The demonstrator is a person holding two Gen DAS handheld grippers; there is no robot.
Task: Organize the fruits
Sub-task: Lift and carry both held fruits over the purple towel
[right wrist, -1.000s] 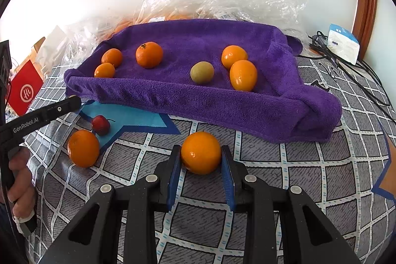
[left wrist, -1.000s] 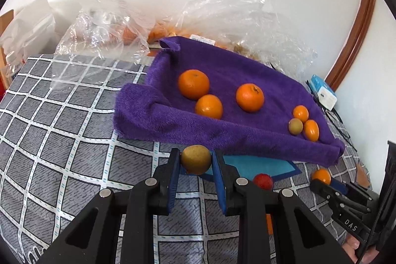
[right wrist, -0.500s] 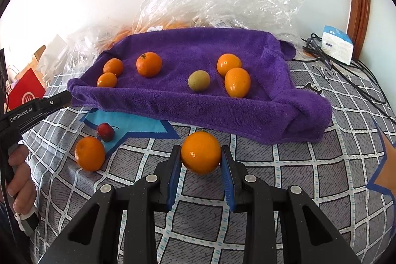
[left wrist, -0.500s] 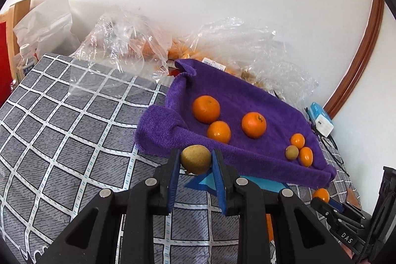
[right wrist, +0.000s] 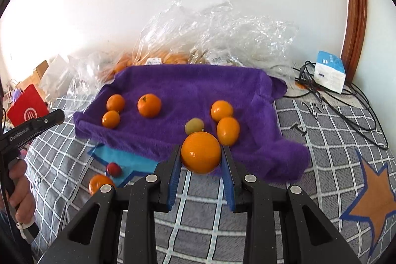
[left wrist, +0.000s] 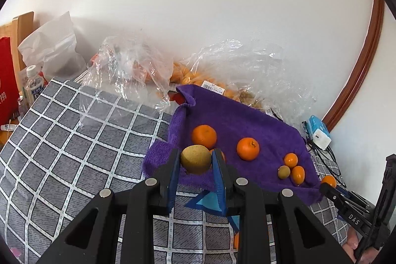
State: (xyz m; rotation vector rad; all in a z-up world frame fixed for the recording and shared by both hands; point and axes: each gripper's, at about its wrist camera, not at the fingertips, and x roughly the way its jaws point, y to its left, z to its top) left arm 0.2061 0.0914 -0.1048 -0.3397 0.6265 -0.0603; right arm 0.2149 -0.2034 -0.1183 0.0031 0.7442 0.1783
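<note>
While both grippers carry a fruit above the checked bedcover [right wrist: 309, 140], the sorting looks to me about half done; six fruits already lie on the purple towel [right wrist: 198, 85]: three oranges toward its left part, and two oranges with one small greenish fruit [right wrist: 194, 126] close together toward its right part. The left gripper [left wrist: 196, 160] is clamped on a brownish-green fruit [left wrist: 196, 158], which sits between the blue pads in front of the towel's near left corner; the right gripper [right wrist: 201, 152] is clamped on a large orange [right wrist: 201, 152], held before the towel's near edge, just in front of the right group. Off the towel, one orange [right wrist: 97, 183] and a small red fruit [right wrist: 113, 168] rest on the cover beside a blue star print; these two, I judge, are left to collect after the held ones are placed. The brownish-green fruit is slightly oval, its long axis running across the pads, almost level; the held orange is near round, so I cannot tell any clear axis or where its stem points.
</note>
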